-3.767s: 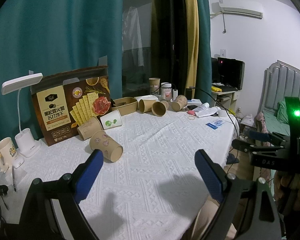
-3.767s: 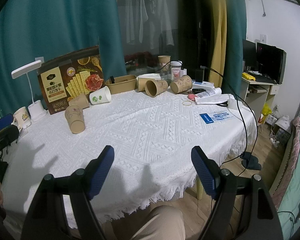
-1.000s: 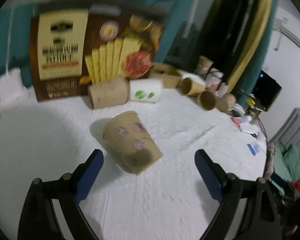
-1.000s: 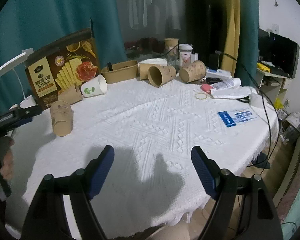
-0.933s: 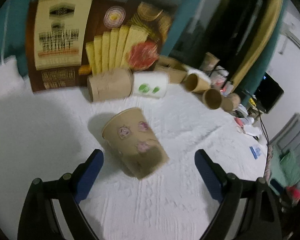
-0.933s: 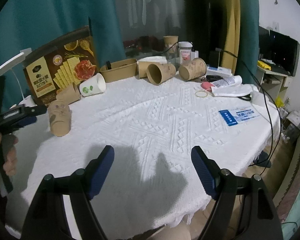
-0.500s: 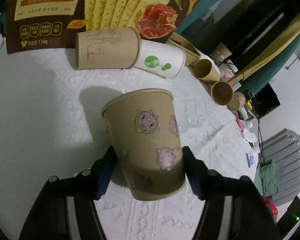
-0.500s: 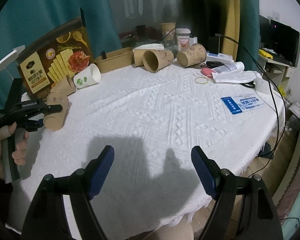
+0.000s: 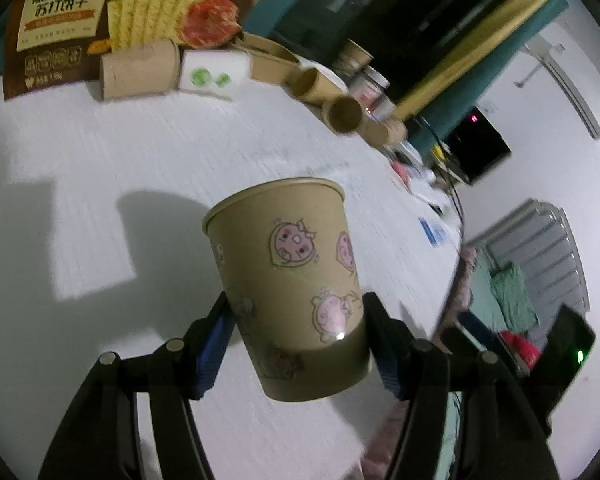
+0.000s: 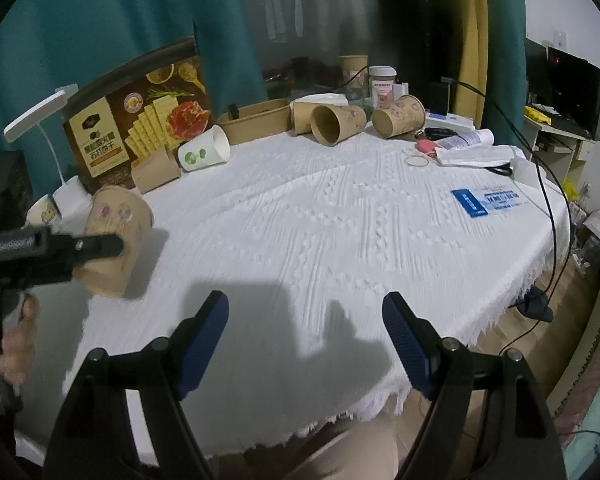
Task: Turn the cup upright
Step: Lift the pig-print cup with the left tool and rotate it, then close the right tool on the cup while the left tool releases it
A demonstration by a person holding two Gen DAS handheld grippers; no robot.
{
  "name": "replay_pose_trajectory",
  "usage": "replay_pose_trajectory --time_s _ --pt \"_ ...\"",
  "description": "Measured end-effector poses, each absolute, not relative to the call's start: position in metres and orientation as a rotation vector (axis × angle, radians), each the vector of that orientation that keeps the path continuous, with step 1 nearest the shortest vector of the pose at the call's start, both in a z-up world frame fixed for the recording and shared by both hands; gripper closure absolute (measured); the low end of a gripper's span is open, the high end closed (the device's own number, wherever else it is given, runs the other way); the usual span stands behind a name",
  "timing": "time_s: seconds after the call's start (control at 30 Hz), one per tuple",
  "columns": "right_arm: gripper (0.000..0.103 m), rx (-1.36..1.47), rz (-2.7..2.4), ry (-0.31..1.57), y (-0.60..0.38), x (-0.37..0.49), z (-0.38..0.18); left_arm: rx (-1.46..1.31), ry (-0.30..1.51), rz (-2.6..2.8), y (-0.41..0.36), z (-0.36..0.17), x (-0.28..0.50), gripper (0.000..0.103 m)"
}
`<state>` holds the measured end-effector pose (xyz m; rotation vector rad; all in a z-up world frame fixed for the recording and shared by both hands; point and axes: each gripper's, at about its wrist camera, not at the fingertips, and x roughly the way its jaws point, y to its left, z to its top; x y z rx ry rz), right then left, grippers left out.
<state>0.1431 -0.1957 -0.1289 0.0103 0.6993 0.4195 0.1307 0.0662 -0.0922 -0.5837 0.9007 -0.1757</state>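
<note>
A brown paper cup with pink pig drawings (image 9: 292,280) is gripped by my left gripper (image 9: 300,332), whose blue pads press both sides near its base. The cup is lifted off the white tablecloth (image 9: 100,184) and tilted, its open rim pointing up and away. In the right wrist view the same cup (image 10: 116,236) hangs tilted at the table's left side, held by the left gripper (image 10: 100,248). My right gripper (image 10: 304,332) is open and empty above the table's near edge.
Several paper cups lie on their sides at the back: a brown one (image 10: 156,174), a white one (image 10: 204,154), and two more (image 10: 336,122) (image 10: 398,116). A cracker box (image 10: 140,132), a desk lamp (image 10: 40,116), a mug (image 10: 44,210), papers and a cable (image 10: 540,184) are also there.
The left gripper closed in on the cup, shut on it, and lifted it off the cloth, tilting it. The right gripper stayed open and nearly still.
</note>
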Motion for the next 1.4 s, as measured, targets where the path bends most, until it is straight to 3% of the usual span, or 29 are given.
replay_pose_trajectory --time_s 0.47,0.53,0.6,1.0,1.1,1.4 --pt "0.026 0.038 0.426 0.785 -0.206 0.129 -0.152 -0.627 1.005 -0.227 0.036 -0.126 0.112 0.037" --pt "0.026 0.035 0.424 0.794 -0.205 0.131 -0.154 -0.628 1.009 -0.227 0.036 -0.126 0.112 0.035" --pt "0.026 0.048 0.429 0.796 -0.206 0.133 -0.154 -0.634 1.008 -0.228 0.038 -0.125 0.110 0.026" --pt "0.026 -0.078 0.563 0.825 -0.179 0.145 -0.135 -0.491 0.830 -0.147 0.065 -0.082 0.067 0.021" --pt "0.026 0.010 0.704 0.897 -0.168 0.158 -0.119 -0.380 0.824 -0.028 0.079 -0.085 0.056 0.021" --pt "0.026 -0.104 0.870 0.982 -0.082 0.170 -0.109 -0.405 0.753 0.133 0.140 -0.086 0.010 0.021"
